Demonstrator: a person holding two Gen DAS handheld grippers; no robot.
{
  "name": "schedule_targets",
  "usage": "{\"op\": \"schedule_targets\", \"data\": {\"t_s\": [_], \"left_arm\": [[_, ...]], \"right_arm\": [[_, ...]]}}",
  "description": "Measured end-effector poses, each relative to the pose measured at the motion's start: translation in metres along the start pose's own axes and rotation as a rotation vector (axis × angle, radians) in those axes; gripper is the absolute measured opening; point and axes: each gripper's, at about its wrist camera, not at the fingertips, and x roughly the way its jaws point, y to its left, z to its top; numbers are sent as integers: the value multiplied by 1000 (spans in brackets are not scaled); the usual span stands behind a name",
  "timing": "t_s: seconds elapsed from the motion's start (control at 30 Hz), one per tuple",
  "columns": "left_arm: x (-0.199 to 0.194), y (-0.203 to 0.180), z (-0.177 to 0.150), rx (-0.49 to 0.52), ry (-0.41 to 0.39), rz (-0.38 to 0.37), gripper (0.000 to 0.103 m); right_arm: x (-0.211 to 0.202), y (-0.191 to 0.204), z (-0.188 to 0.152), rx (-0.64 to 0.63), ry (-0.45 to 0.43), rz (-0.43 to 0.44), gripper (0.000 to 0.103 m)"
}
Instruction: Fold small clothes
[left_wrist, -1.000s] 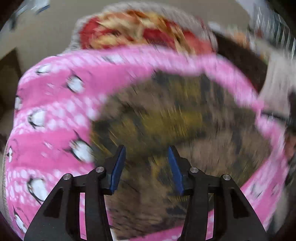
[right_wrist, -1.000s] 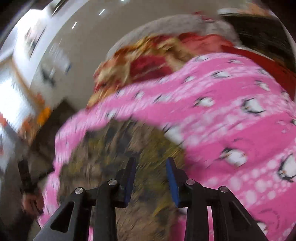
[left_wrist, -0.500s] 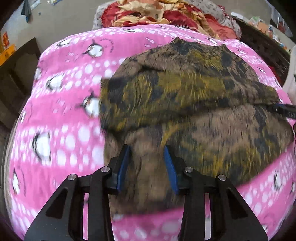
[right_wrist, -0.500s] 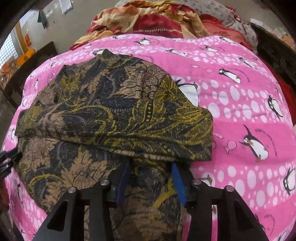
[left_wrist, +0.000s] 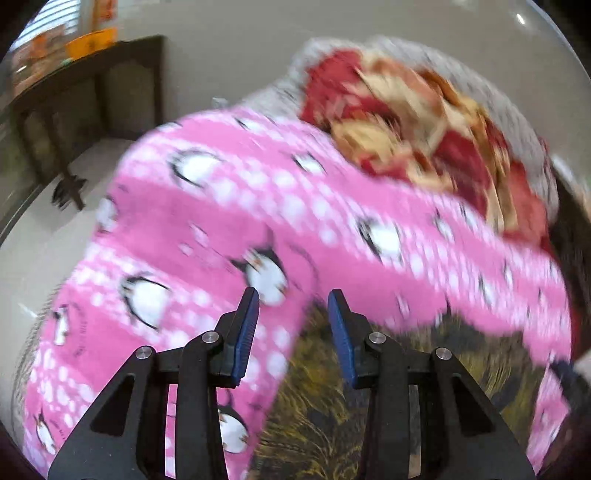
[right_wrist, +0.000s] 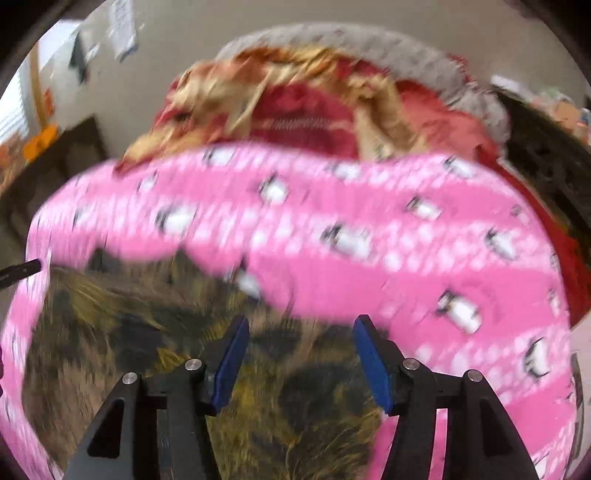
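Observation:
A brown and yellow patterned garment (left_wrist: 332, 417) lies on a pink penguin-print blanket (left_wrist: 221, 221). In the left wrist view it sits low and right, under the right finger. My left gripper (left_wrist: 293, 325) is open and empty, over the garment's left edge. In the right wrist view the garment (right_wrist: 184, 350) fills the lower left, on the same blanket (right_wrist: 369, 229). My right gripper (right_wrist: 299, 350) is open wide and empty, above the garment's right part. Both views are blurred.
A red and gold crumpled cloth (left_wrist: 424, 122) and a grey cover (right_wrist: 351, 48) lie at the far end of the bed. A dark wooden cabinet (left_wrist: 92, 85) stands at the left by the wall. The other gripper's tip (right_wrist: 18, 269) shows at the left edge.
Both grippers have pulled back and tilted up, so the garment sits lower in each view. The right jaws have opened wider. The garment stays on the blanket.

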Motion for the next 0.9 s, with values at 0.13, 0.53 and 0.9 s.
{"op": "schedule_targets", "data": {"t_s": [0.13,0.53,0.9], "left_arm": [[-17,-23,-23,67,-63,-40,38],[66,-94,-96,284,14,-168,42],[67,-72,-94,167,26,-224,42]], "right_arm": [[-9,8,-11,-32,-16,2,57],[54,70,-37,-45,-12,-23,60],[62,84,-51,-139,-119,-133,69]]}}
